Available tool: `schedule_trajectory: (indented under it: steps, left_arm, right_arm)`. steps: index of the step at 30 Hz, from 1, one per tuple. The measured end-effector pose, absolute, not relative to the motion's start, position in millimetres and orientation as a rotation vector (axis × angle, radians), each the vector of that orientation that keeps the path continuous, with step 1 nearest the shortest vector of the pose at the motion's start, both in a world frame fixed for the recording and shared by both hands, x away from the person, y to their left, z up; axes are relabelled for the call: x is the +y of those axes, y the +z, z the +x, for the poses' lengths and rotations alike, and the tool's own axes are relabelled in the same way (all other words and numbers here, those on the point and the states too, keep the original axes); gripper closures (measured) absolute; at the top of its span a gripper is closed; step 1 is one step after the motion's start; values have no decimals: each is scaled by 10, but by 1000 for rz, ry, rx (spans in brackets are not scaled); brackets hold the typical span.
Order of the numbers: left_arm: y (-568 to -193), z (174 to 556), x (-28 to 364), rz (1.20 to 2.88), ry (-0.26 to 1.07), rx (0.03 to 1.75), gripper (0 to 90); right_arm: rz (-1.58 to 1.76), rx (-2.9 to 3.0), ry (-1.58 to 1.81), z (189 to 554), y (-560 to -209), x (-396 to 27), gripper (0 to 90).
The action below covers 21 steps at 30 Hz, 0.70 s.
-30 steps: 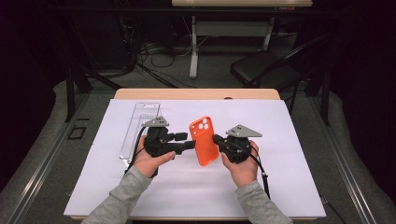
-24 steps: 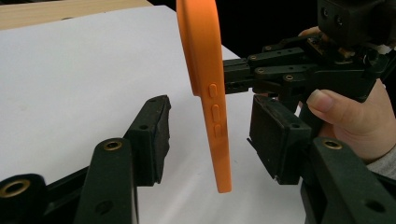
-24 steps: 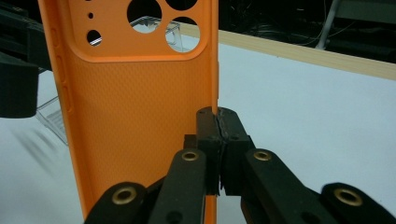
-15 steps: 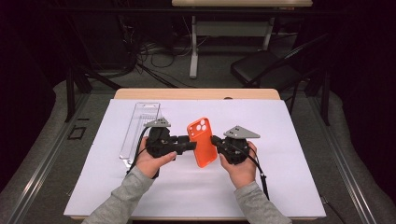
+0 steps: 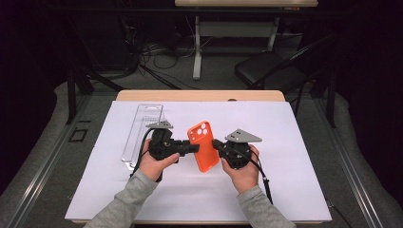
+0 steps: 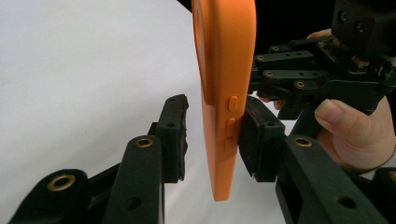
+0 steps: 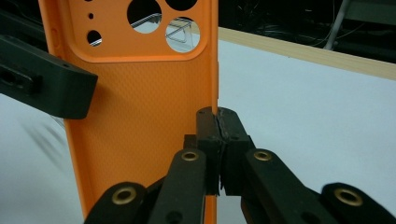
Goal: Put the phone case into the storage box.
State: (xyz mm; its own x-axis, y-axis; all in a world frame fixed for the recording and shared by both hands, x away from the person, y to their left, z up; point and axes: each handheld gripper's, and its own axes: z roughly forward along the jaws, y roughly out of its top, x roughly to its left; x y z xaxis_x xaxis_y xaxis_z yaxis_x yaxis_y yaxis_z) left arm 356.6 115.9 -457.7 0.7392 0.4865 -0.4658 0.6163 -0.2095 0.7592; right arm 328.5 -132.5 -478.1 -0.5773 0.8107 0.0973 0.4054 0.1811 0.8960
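An orange phone case point(image 5: 203, 147) is held upright above the white sheet, camera cut-outs at the top. My right gripper point(image 5: 216, 144) is shut on its right edge; in the right gripper view the pads point(image 7: 217, 116) pinch that thin rim of the case point(image 7: 140, 116). My left gripper point(image 5: 192, 148) reaches in from the left, and its jaws have just been closing with the case point(image 6: 226, 70) between them. In the left gripper view point(image 6: 212, 126) one pad point(image 6: 259, 135) touches the button side, while the other pad point(image 6: 175, 135) stands a small gap off the back.
A clear plastic package point(image 5: 141, 130) lies flat on the white sheet point(image 5: 294, 142) left of the hands. The wooden table edge point(image 5: 199, 95) runs along the back. Beyond it are a black chair point(image 5: 271, 71), cables and a desk leg.
The left gripper's jaws have narrowed around the case's left edge. Both hands and the case have stayed in place.
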Motion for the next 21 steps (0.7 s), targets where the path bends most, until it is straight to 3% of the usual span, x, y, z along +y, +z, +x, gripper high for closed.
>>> schedule_trajectory:
  steps: [21]
  left_arm:
    - [-4604,3550,1125,1858,-167,865,696]
  right_arm:
    - [1136,2071,1368,3276,-4794,-1296,887]
